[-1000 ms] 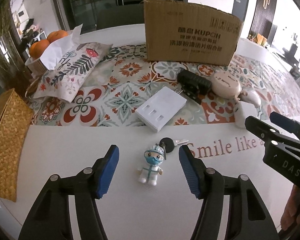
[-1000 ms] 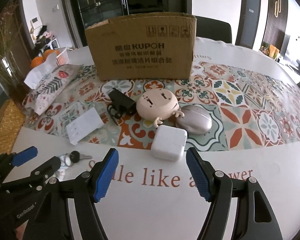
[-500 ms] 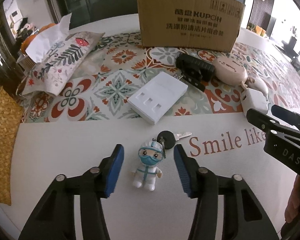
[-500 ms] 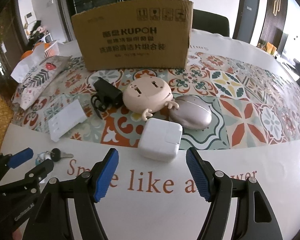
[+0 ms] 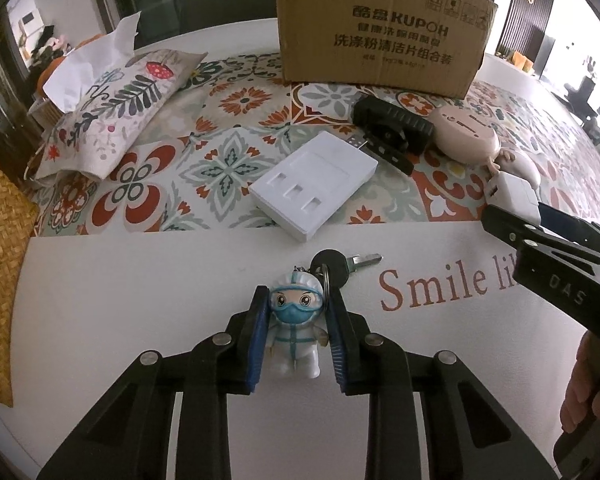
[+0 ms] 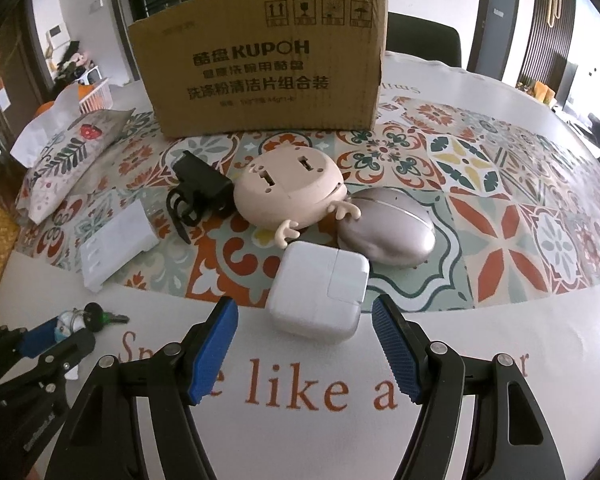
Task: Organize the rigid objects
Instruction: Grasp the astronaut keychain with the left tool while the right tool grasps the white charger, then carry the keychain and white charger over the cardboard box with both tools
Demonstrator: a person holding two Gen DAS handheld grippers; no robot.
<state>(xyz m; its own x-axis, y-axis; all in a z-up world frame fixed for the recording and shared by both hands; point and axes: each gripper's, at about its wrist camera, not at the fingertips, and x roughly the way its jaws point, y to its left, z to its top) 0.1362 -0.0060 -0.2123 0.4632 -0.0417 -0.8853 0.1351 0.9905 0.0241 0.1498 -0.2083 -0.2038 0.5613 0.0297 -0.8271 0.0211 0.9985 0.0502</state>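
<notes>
Floral tissue pouch (image 5: 112, 108) with white tissue, woven mat (image 5: 0, 248), patterned tablecloth (image 6: 480, 184), far-left oranges (image 6: 44, 107).

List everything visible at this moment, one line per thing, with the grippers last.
Figurine keychain: 1, white-blue, table front, between left pads.
Key: 1, black-headed, on keychain ring.
White hub: 1, white, mat edge.
Black clip device: 1, black, mat.
Round charger: 1, beige, mid-mat.
Oval case: 1, silver, touching charger.
Power adapter: 1, white, mat edge.
Cardboard box: 1, brown, rear.
Tissue pouch: 1, floral, left.
Left gripper: closed on figurine.
Right gripper: open, before adapter.
</notes>
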